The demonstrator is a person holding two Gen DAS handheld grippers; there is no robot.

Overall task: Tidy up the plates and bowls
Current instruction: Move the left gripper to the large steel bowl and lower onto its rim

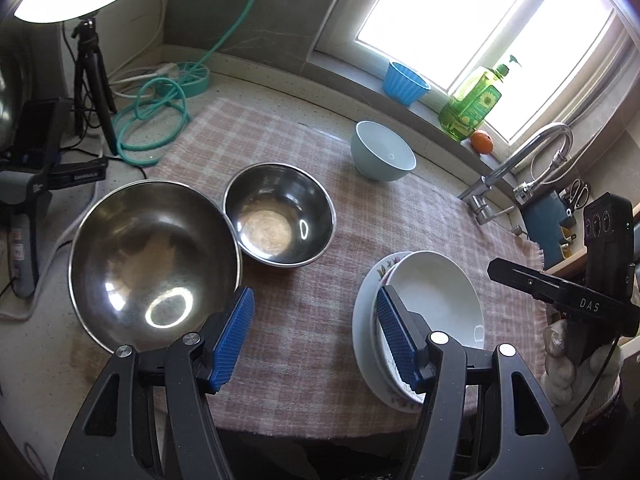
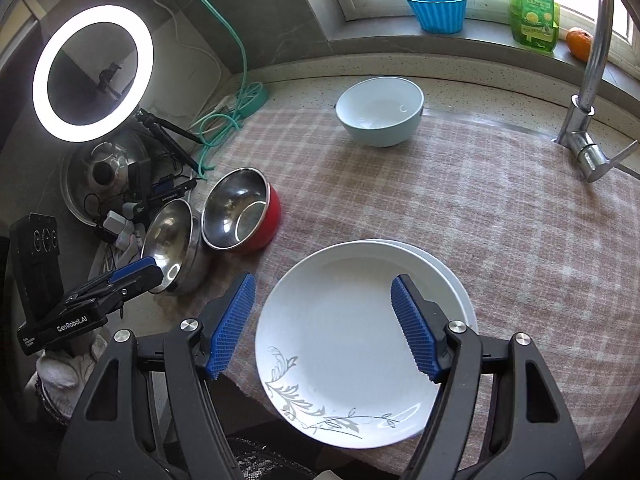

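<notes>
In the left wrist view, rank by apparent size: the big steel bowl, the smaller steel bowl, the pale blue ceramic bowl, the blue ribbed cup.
1. Big steel bowl, though nearest the camera.
2. Smaller steel bowl.
3. Pale blue ceramic bowl, farther away, so its gap to the second is unsure.
4. Blue ribbed cup, farthest.

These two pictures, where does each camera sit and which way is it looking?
Left wrist view: sits on the left gripper, looking down across the checked cloth at two steel bowls; its own blue fingers show, open, plus the right gripper at the edge.
Right wrist view: sits on the right gripper, looking down at the stacked plates; the left gripper shows at left.
Shared: plates, steel bowls, pale bowl, windowsill.
</notes>
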